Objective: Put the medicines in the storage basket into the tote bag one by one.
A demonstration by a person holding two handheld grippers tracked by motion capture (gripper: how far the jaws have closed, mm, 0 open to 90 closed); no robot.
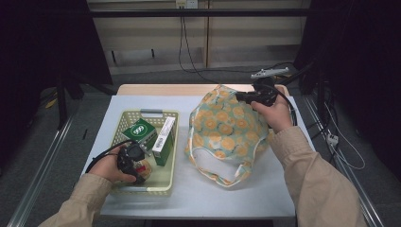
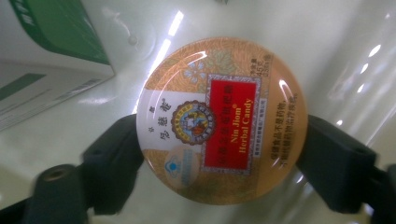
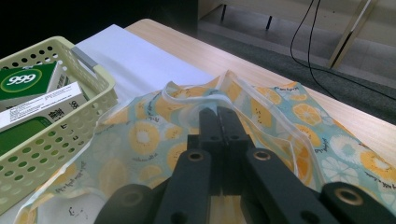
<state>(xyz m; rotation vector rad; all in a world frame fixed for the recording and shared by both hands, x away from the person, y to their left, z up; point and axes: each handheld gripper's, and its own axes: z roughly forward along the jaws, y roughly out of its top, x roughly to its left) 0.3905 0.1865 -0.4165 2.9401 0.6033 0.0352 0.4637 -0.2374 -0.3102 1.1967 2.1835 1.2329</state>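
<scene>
A round orange and red herbal candy tin (image 2: pixel 222 93) lies flat on the floor of the pale green basket (image 1: pixel 142 113). My left gripper (image 2: pixel 222 144) reaches down into the basket's near end, and its black fingers (image 2: pixel 112 163) press the tin's rim from both sides. In the high view the left gripper (image 1: pixel 135 165) covers most of the tin (image 1: pixel 144 171). A cloth bag (image 1: pixel 227 127) printed with orange slices stands puffed up at mid-table. My right gripper (image 1: pixel 242 97) is shut on its far top edge. In the right gripper view the jaws (image 3: pixel 218 116) meet over the bag's rim (image 3: pixel 261 107).
In the basket a green box marked 999 (image 1: pixel 140 130) and a white and green carton (image 1: pixel 164 137) lie beside the tin. The green box's corner (image 2: pixel 56 42) sits close to the tin. The bag's handle loop (image 1: pixel 222 172) trails toward the front edge of the white mat (image 1: pixel 198 198).
</scene>
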